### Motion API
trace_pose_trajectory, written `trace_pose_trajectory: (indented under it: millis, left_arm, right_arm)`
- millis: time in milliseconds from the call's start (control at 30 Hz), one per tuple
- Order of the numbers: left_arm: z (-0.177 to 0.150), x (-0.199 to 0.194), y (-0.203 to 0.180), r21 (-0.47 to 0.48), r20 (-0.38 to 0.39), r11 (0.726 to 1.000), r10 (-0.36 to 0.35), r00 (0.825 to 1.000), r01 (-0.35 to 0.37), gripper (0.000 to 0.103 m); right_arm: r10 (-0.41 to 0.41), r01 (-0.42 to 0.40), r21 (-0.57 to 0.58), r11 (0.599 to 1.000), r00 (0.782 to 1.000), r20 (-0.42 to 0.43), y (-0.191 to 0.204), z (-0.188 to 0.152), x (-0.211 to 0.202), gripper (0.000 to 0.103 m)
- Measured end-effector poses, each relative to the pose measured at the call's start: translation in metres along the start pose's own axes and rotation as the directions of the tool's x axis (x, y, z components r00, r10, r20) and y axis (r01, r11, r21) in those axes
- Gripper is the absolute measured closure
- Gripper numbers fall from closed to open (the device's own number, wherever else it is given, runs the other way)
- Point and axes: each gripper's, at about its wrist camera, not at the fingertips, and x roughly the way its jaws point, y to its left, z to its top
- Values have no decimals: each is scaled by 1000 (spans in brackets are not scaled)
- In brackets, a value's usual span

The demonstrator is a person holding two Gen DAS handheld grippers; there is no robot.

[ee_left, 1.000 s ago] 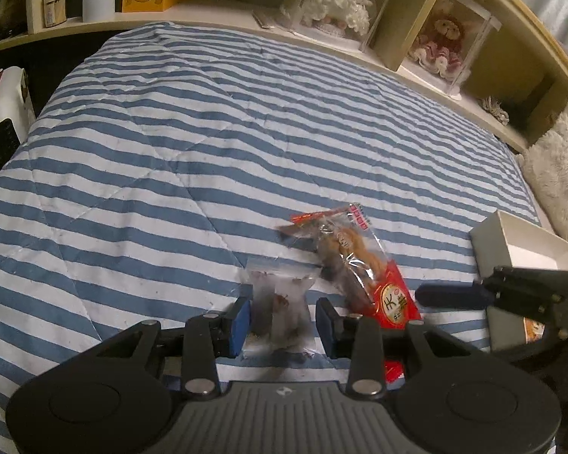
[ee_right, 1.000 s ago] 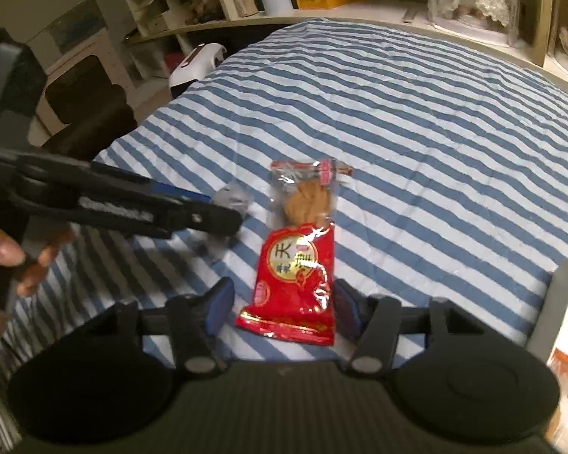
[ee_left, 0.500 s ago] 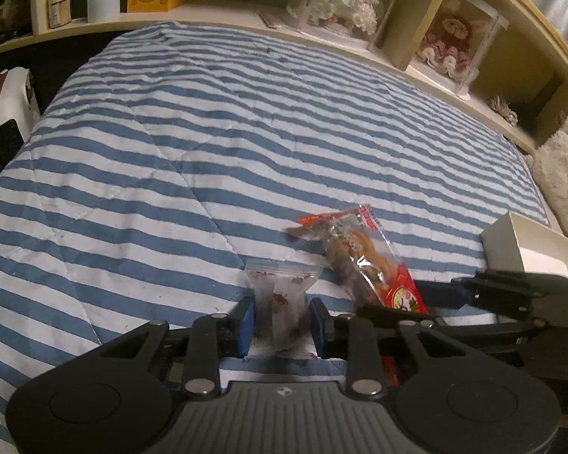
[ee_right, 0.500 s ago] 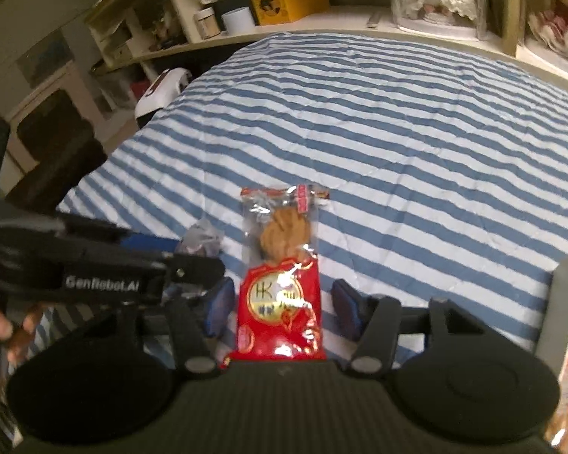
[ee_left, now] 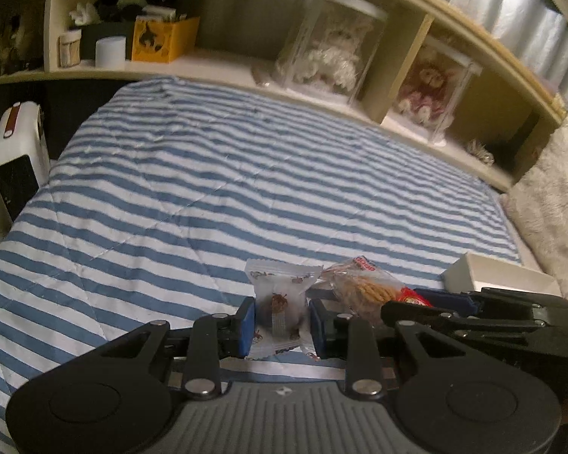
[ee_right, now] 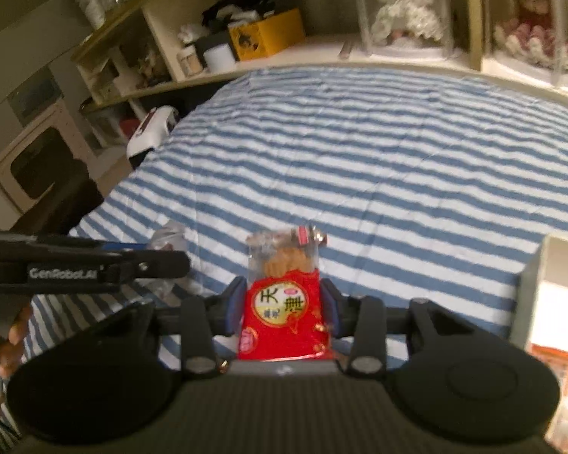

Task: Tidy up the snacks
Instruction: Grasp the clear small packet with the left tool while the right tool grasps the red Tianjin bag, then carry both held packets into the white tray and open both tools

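Fingers [ee_left: 246,325] of the left gripper [ee_left: 280,325] are now clamped on the small clear candy packet [ee_left: 278,299], apparently lifted off the striped bedspread [ee_left: 246,174], while the right gripper's [ee_right: 282,306] jaws are closing around the red cracker packet [ee_right: 284,302], with the white box [ee_left: 500,276] at three o'clock.

Both wrist cameras look forward and down, close over the striped bedspread [ee_left: 216,189], sharing the doll shelf [ee_right: 416,56] beyond.

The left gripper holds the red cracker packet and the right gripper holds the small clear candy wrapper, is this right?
No, they are swapped. The left wrist view shows the left gripper on the small clear candy wrapper; the right wrist view shows the right gripper closing around the red cracker packet.
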Motion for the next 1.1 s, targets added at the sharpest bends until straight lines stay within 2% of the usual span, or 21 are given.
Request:
trace_pose_trajectory:
  millis: [167,267,467,733,967,1067,1100]
  left_arm:
    - [-4,-13,-7,6,10,1000,-18,1000,18,71]
    - [-9,-18,-8,5,9,1000,-23,1000,23,71]
    - [-12,-23,-10,2,11,999,-32,999,32,71]
    - [-16,-19,-14,17,-12,999,-39,999,39,71]
    - [-21,-8,-16,34,-48,999,-20,999,21,71]
    - [-22,-7,-16,35,-51,999,-13,999,15,71]
    - [-21,-8,-16,34,-47,999,-13,999,14,71]
  right_arm:
    - [-19,18,8,1000,999,35,-4,1,-28,56]
    - [-37,37,3,999,999,25,-5,-4,-37,56]
    - [-60,61,3,998,994,-93,-5,-23,-30,55]
    - [-93,90,-20,996,973,-211,-1,-51,-15,52]
    - [-91,92,-3,996,976,-198,1,-52,-2,38]
    - [-102,101,-11,995,975,-196,1,-53,5,40]
    - [-106,105,-14,994,975,-197,0,-51,8,51]
